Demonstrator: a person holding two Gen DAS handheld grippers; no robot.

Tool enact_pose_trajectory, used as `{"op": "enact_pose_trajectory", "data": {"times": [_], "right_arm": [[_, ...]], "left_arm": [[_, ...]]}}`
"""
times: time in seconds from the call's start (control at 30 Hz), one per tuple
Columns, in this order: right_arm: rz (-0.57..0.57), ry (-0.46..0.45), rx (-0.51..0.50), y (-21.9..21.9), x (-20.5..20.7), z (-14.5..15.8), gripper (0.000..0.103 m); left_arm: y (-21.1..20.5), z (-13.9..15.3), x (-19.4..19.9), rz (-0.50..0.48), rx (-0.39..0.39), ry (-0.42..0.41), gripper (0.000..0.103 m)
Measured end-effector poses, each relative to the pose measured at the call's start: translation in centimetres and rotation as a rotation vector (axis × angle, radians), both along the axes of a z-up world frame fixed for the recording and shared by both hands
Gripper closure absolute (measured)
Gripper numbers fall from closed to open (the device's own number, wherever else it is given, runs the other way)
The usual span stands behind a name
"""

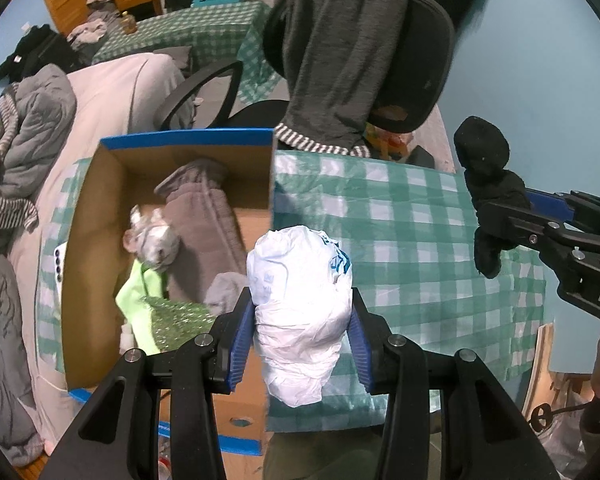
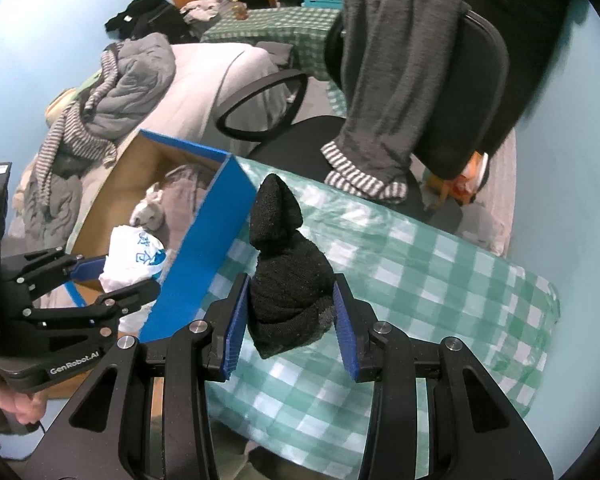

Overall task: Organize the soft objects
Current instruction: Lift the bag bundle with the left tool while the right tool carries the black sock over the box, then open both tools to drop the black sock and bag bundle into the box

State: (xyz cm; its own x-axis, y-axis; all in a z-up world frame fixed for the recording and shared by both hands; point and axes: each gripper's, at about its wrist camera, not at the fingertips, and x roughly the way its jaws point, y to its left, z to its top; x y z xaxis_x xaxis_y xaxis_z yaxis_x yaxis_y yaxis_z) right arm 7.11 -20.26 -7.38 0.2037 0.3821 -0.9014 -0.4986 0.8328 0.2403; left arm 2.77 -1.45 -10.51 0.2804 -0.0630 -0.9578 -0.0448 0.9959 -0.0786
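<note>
My left gripper (image 1: 302, 320) is shut on a crumpled white plastic bag (image 1: 300, 300) with blue print, held above the near right edge of an open cardboard box (image 1: 96, 216) with a blue rim. The bag (image 2: 134, 264) and left gripper (image 2: 116, 278) also show in the right wrist view. My right gripper (image 2: 290, 312) is shut on a bundled black sock (image 2: 286, 268), held above the green checked tablecloth (image 2: 420, 272). The sock (image 1: 486, 184) also shows in the left wrist view. The box holds a grey-brown cloth (image 1: 204, 216), a grey plush toy (image 1: 152, 240) and a light green item (image 1: 140, 304).
A black office chair (image 1: 416, 60) with a grey striped-cuff garment (image 1: 340, 52) draped over it stands behind the table. A bed (image 1: 112, 92) with piled grey clothes (image 1: 24, 128) lies to the left. A second checked table (image 1: 204, 32) stands at the back.
</note>
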Motion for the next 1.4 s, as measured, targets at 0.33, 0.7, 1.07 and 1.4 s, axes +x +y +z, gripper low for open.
{"op": "enact_pose_trajectory", "data": {"times": [0.33, 0.7, 1.07, 1.4], "right_arm": [[0.080, -0.001, 0.010, 4.5, 0.0, 0.2, 0.064], [0.162, 0.005, 0.026, 9.2, -0.3, 0.2, 0.064], [0.234, 0.045, 0.019, 14.0, -1.0, -1.1, 0.064], [0.258, 0.079, 0.002, 17.2, -1.4, -2.3, 0.064]], "left_arm": [[4.0, 0.3, -0.9, 0.078, -0.003, -0.004, 0.059], [8.2, -0.4, -1.9, 0.156, -0.005, 0.011, 0.059], [11.4, -2.0, -2.8, 0.208, -0.025, 0.048, 0.059], [13.3, -3.3, -3.0, 0.226, -0.030, 0.077, 0.058]]}}
